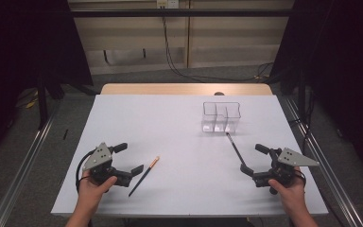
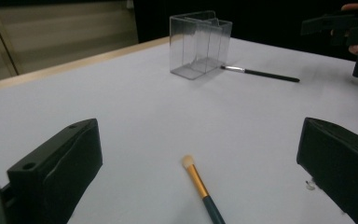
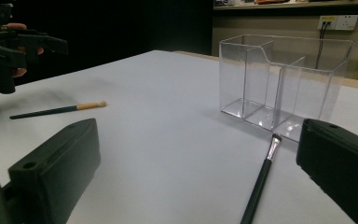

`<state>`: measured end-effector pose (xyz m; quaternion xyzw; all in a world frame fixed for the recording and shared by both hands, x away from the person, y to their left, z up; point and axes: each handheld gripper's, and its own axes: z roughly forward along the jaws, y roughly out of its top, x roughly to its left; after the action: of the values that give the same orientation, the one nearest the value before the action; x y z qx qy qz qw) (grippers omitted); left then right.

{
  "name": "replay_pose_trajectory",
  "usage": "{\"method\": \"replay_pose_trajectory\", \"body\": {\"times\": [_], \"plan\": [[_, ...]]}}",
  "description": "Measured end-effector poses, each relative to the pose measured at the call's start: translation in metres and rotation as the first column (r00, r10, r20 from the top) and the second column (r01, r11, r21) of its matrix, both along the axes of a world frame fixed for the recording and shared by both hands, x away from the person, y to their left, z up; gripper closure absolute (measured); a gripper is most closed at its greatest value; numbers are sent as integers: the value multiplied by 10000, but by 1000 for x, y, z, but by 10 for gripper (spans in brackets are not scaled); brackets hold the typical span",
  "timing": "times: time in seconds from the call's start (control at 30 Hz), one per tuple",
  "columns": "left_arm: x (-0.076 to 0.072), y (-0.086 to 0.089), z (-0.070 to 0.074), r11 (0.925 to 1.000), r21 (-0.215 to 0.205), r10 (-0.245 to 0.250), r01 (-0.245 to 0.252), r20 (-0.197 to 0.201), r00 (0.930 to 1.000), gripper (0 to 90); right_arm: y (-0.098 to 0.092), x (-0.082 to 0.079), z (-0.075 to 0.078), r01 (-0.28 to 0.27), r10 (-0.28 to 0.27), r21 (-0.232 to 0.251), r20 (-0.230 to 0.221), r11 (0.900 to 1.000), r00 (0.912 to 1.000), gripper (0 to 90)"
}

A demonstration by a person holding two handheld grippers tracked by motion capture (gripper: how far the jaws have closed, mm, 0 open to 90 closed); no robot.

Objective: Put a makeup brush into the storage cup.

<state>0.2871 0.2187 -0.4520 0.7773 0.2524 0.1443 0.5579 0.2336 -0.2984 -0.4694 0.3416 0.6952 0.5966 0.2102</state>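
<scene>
Left gripper [image 1: 129, 158], held in the person's left hand [image 1: 93, 185] at about 8 o'clock on the white table [image 1: 170, 123]: jaws spread wide, grasping nothing. Just beside its lower jaw, toward 3 o'clock, lies the gold-banded brush [image 1: 144, 175], flat on the table, pale tip pointing to 1 o'clock; in the left gripper view the brush [image 2: 201, 187] lies between the jaws, touching neither.

Right gripper [image 1: 255, 159], held in the right hand [image 1: 290, 188] at about 4 o'clock: jaws likewise spread, empty. The black brush [image 1: 235, 148] lies flat, its handle end at the lower jaw, its bristles toward 11 o'clock, just short of the container; contact with the jaw cannot be told.

Clear container [image 1: 221, 117], at about 1 o'clock on the table: upright, divided into compartments, all empty [image 3: 279, 88].
</scene>
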Motion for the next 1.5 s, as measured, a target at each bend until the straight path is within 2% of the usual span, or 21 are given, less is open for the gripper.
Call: {"method": "replay_pose_trajectory", "body": {"times": [0.17,0.3,0.43,0.57,0.67,0.7,0.73,0.8,0.83,0.87,0.9,0.93,1.03,1.13,1.2,1.27,1.3,1.33,1.4,1.47,1.5], "plan": [[5,-4,1,9975,707,142,-86,-784,9968,0,1,-2,0,-2,2,-67,-40,10000,10000,0],[10,-7,4,9885,1513,255,-22,-1520,9881,0,2,-1,0,29,-30,-109,-51,9999,10000,0],[12,-14,7,9820,1874,164,227,-2046,9787,0,2,-2,-1,47,-48,-165,-43,9999,10000,0],[14,-22,7,9606,2705,94,640,-2616,9651,0,-1,-2,0,117,-117,-96,-24,9999,9999,0],[15,-28,4,9485,3011,43,982,-3223,9466,0,-1,-3,-1,124,-125,-136,-31,9998,9999,0],[16,-30,4,9411,3215,94,1049,-3350,9422,0,-1,-3,-1,132,-132,-131,-23,9998,9999,0],[16,-30,4,9411,3215,94,1049,-3350,9422,0,-1,-3,-1,132,-132,-131,-23,9998,9999,0],[19,-35,5,9225,3668,276,1206,-3742,9269,0,-2,-5,-1,161,-162,-152,-28,9998,9999,0],[20,-36,6,9174,3779,303,1248,-3792,9248,0,-3,-5,-1,166,-166,-153,-14,9997,9999,0],[20,-36,6,9174,3779,303,1248,-3792,9248,0,-3,-5,-1,166,-166,-153,-14,9997,9999,0],[23,-38,7,9014,4071,367,1472,-4108,9110,0,-3,-5,-1,195,-195,-131,-26,9997,9998,0],[24,-39,8,8946,4216,474,1482,-4194,9066,0,-3,-5,-1,199,-200,-134,-39,9997,9998,0],[26,-42,11,8776,4528,775,1576,-4583,8854,0,-3,-4,-1,235,-235,-110,-50,9997,9997,0],[26,-44,11,8561,4859,842,1761,-4673,8801,0,-3,-3,-2,207,-208,-138,-81,9997,9998,0],[27,-45,11,8475,5021,1012,1723,-4714,8761,0,-3,-2,-2,220,-221,-162,-89,9996,9997,0],[27,-47,12,8444,5051,1162,1786,-4981,8593,0,-3,-3,-2,215,-217,-186,-94,9996,9997,0],[27,-47,12,8450,5031,1187,1815,-5073,8536,0,-3,-3,-2,224,-226,-202,-98,9995,9997,0],[27,-48,12,8409,5093,1276,1832,-5155,8474,0,-3,-3,-1,240,-242,-212,-91,9995,9997,0],[27,-49,13,8248,5344,1410,1849,-5110,8479,12,-3,-4,-1,263,-264,-159,-57,9995,9996,0],[28,-50,13,8135,5486,1508,1929,-5195,8411,42,-4,-4,-1,262,-263,-186,-59,9995,9996,0],[27,-51,14,8105,5525,1526,1945,-5198,8405,67,-4,-5,-1,249,-250,-196,-44,9995,9997,0]]}}
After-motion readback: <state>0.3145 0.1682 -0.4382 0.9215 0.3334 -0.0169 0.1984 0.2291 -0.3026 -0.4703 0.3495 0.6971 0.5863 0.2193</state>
